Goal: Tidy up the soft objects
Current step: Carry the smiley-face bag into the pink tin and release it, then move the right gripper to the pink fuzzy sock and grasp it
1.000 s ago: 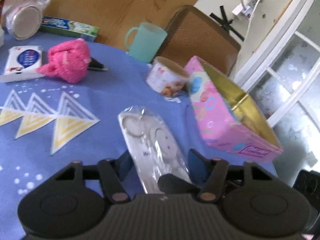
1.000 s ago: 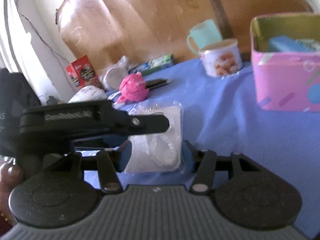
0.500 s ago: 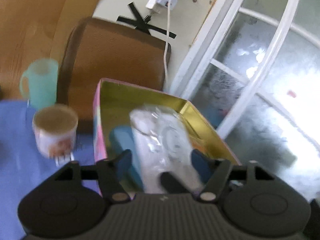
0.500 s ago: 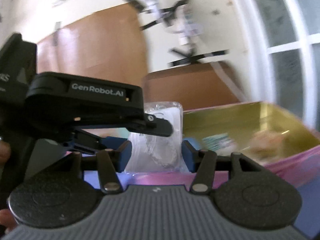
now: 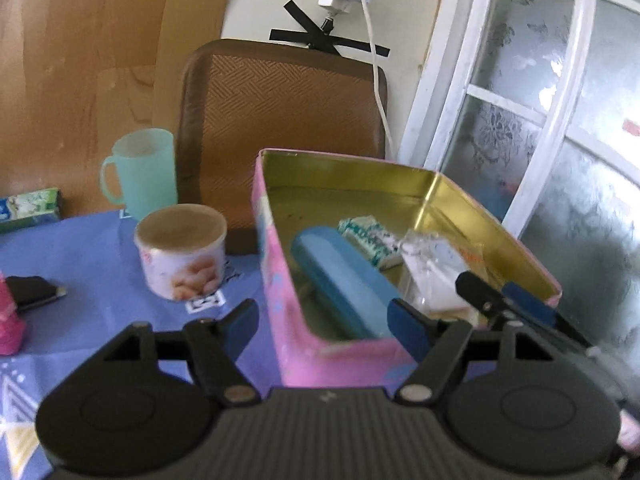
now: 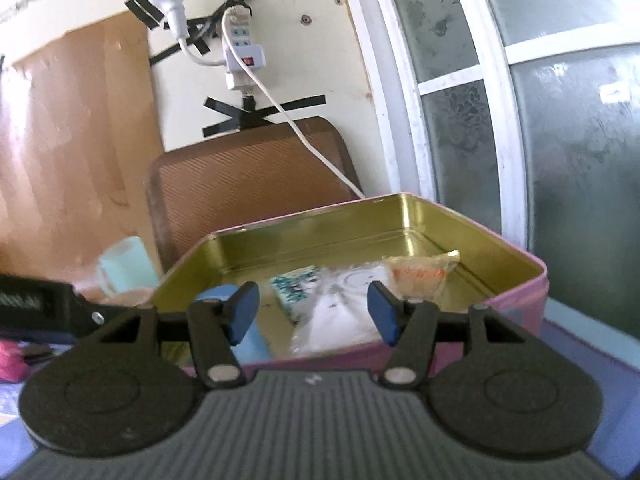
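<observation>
A pink tin [image 5: 292,320] with a gold inside stands open on the blue tablecloth; it also shows in the right wrist view [image 6: 516,304]. In it lie a clear plastic bag of white soft items [image 5: 430,264] [image 6: 344,312], a blue case [image 5: 340,276], a green-patterned tissue pack [image 5: 368,236] and an orange-printed packet [image 6: 420,276]. My left gripper [image 5: 324,322] is open and empty at the tin's near corner. My right gripper [image 6: 312,312] is open and empty over the tin's near wall. A pink plush [image 5: 8,320] lies at far left.
A round printed tub [image 5: 180,252] and a mint mug [image 5: 140,172] stand left of the tin. A brown chair back [image 5: 280,112] is behind the table. A black object [image 5: 32,292] and a toothpaste box [image 5: 28,210] lie at left. A window is at right.
Both grippers carried the plastic bag from the table to the tin and opened. The bag now lies inside the tin, free of both.
</observation>
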The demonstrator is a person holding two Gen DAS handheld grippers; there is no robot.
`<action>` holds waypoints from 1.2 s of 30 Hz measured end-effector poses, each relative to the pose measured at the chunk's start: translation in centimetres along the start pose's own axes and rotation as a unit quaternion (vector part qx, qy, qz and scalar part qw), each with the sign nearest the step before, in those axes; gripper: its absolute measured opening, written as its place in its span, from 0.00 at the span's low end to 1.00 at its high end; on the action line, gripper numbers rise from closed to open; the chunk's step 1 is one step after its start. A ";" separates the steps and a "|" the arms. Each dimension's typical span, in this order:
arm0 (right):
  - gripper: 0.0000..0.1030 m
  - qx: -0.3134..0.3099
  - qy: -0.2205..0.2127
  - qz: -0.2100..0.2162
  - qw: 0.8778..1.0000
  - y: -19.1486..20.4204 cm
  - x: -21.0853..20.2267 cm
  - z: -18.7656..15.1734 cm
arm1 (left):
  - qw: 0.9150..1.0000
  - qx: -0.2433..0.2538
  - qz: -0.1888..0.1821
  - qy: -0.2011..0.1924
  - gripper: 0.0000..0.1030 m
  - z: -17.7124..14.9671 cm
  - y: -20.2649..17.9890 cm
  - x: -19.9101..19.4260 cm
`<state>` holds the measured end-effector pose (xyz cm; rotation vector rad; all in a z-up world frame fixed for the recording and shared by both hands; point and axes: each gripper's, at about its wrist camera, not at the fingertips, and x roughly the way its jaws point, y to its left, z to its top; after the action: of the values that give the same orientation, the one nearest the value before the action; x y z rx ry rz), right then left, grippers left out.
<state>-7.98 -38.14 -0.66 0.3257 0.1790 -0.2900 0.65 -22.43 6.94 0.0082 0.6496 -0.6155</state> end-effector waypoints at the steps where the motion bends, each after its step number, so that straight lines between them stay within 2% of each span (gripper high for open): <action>1: 0.61 0.009 0.003 0.005 1.000 0.1 -0.4 0.0 | 1.000 0.007 0.004 0.000 0.71 -0.3 -0.1 -0.3; 11: 0.62 0.039 0.040 0.035 0.998 1.9 -2.3 -0.6 | 1.000 0.016 0.022 0.002 0.74 -3.0 1.7 -2.8; 21: 0.62 0.016 0.085 0.070 0.994 5.7 -2.0 -1.9 | 0.996 0.015 0.084 0.002 0.75 -5.4 6.1 -4.4; 30: 0.63 -0.027 0.105 0.108 0.988 9.7 -1.9 -2.6 | 0.993 0.006 0.121 -0.001 0.76 -7.9 10.7 -6.2; 32: 0.63 -0.041 0.115 0.128 0.984 11.1 -1.5 -2.9 | 0.990 -0.005 0.138 -0.004 0.76 -8.6 12.5 -7.0; 34: 0.63 -0.055 0.129 0.156 0.978 12.8 -0.8 -3.0 | 0.986 -0.037 0.159 -0.014 0.77 -9.3 15.0 -8.2; 36: 0.63 -0.071 0.133 0.187 0.971 14.8 -0.1 -3.1 | 0.977 -0.079 0.193 -0.031 0.77 -9.9 17.6 -9.4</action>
<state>-3.92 -23.62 0.76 0.2490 0.3939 0.1408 -1.36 -0.97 1.19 -0.0322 0.6150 -0.1867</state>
